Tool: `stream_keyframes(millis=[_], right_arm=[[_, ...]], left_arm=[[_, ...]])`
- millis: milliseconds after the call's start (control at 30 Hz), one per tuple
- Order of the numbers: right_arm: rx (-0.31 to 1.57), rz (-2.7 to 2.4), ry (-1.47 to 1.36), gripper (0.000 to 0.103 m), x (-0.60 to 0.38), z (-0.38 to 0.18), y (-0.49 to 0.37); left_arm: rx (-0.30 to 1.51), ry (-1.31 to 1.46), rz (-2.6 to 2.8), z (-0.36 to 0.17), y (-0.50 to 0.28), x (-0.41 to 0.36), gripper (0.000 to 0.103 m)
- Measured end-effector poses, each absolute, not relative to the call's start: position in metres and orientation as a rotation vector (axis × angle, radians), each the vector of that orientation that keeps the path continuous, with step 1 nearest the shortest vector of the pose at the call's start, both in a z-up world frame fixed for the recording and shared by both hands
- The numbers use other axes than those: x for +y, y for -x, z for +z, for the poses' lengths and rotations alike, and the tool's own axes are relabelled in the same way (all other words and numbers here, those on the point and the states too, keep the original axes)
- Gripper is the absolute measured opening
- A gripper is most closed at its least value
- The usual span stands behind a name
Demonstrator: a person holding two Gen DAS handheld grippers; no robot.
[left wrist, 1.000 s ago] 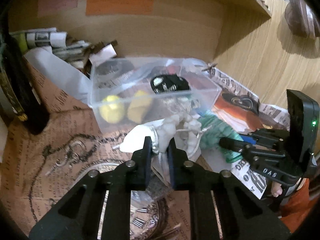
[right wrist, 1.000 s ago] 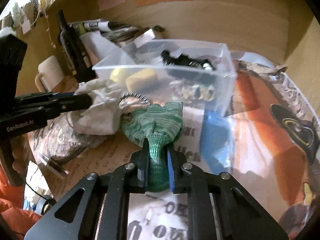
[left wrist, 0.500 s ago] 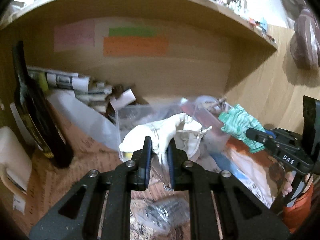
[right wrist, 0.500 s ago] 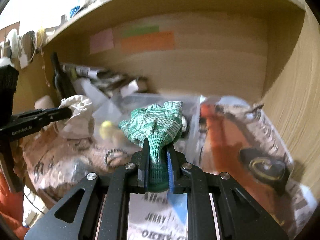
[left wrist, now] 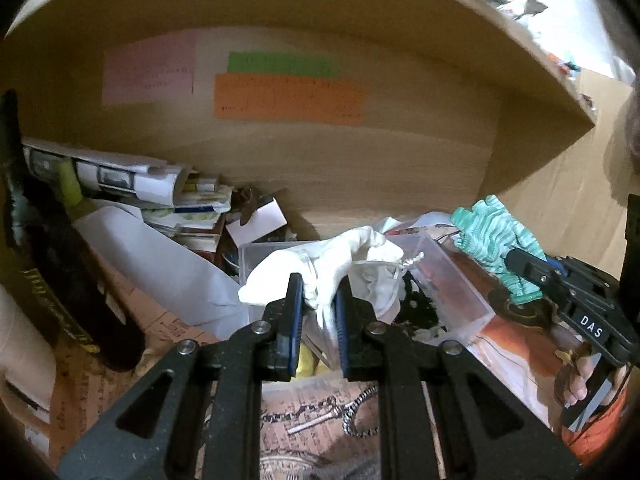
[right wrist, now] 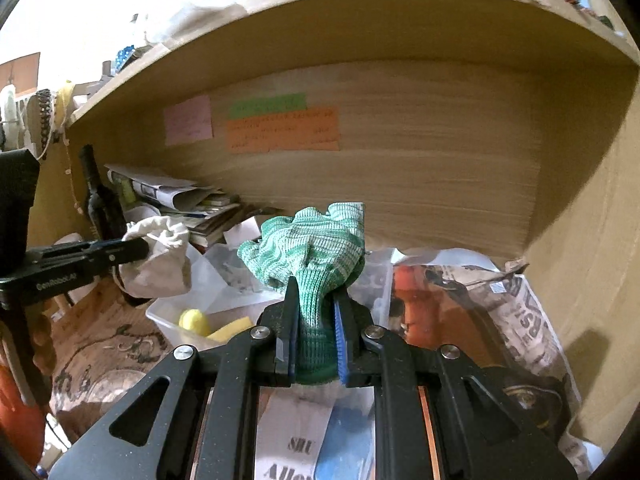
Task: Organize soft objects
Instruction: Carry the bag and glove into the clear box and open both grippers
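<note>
2 grips | left gripper (left wrist: 316, 312) fingers clamp white pouch (left wrist: 332, 260) | right gripper (right wrist: 314, 332) fingers clamp green glove (right wrist: 308, 248), pointing up

Surface: wooden shelf bay (right wrist: 420, 184) with back wall and right side wall; its floor is covered with printed newspaper sheets (right wrist: 516, 312).
Centre: clear plastic bin (right wrist: 176, 320) sits on the papers, yellow sponges (right wrist: 194, 320) inside.
Left: dark wine bottle (right wrist: 102, 200) stands upright by the side wall.
Back left: a stack of folded newspapers and magazines (right wrist: 176, 196) lies against the back wall.
Front: a metal chain with a key (left wrist: 332, 420) lies on the brown printed paper (left wrist: 100, 380).
</note>
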State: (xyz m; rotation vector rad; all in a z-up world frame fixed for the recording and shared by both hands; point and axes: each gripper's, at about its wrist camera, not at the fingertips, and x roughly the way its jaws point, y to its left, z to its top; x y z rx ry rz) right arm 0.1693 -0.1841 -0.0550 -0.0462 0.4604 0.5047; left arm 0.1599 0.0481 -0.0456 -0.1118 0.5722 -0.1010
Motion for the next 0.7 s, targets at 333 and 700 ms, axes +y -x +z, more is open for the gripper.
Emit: stream_keyframes(millis=[333, 700], right_arm=[[0.564, 0.470, 0.067, 0.013, -0.170, -0.087, -0.208], [0.683, 0.485, 0.113, 0.015, -0.158, -0.118, -0.227]], left_arm=[[0.716, 0.123, -0.130, -0.085, -0.206, 0.038, 0.014], [0.777, 0.069, -0.123, -0.108, -0.222, 0.023, 0.016]])
